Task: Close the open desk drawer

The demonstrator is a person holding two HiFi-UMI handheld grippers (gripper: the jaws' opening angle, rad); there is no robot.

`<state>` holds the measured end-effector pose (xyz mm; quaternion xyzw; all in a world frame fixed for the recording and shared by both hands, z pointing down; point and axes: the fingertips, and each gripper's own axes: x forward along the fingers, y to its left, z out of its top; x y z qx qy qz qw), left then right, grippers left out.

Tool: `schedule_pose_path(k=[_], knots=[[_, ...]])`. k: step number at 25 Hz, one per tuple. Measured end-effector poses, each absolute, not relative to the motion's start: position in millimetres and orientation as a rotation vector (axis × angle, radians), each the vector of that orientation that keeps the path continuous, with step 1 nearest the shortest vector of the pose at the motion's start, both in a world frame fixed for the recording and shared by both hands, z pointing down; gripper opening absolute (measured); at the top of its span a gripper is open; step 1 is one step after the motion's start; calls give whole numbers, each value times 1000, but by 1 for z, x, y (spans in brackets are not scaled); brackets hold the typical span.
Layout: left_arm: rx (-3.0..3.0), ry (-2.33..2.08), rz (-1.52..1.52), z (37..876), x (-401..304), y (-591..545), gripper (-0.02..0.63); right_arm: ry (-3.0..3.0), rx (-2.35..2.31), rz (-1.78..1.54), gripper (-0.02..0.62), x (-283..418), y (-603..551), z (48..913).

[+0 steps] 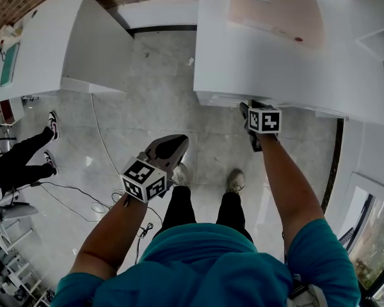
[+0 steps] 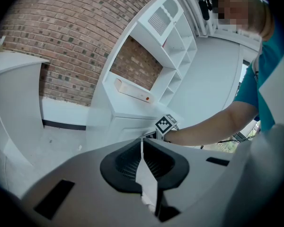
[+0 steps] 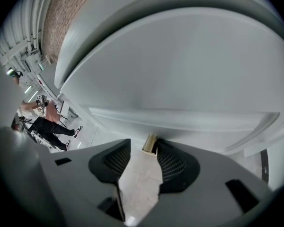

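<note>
Right tool (image 1: 249, 107) of mine sits open, loose around the brass knob (image 3: 150, 144); a crooked push could slip off the drawer (image 3: 180, 74).

Teal short-sleeved shirt (image 1: 217, 267), black trousers (image 1: 179, 208), pale shoes (image 1: 235, 181). Left tongs (image 2: 142, 144), right tongs (image 3: 150, 150) grey, ribbed black pads (image 2: 128, 165), black-white marker cubes (image 1: 144, 180).
</note>
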<state>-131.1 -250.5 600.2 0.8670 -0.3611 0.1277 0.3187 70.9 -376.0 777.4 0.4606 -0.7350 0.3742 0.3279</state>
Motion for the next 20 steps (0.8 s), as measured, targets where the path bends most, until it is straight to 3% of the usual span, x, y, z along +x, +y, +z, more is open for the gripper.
schedule_pose_path(k=[2, 5, 20], knots=[[2282, -946, 331, 599, -129, -247, 28, -1938, 1176, 976, 231, 65, -373, 777], [2287, -945, 330, 597, -129, -242, 28, -1930, 1185, 985, 264, 65, -371, 776], [2346, -994, 284, 557, -131, -212, 28, -1982, 1186, 933, 265, 80, -322, 714]])
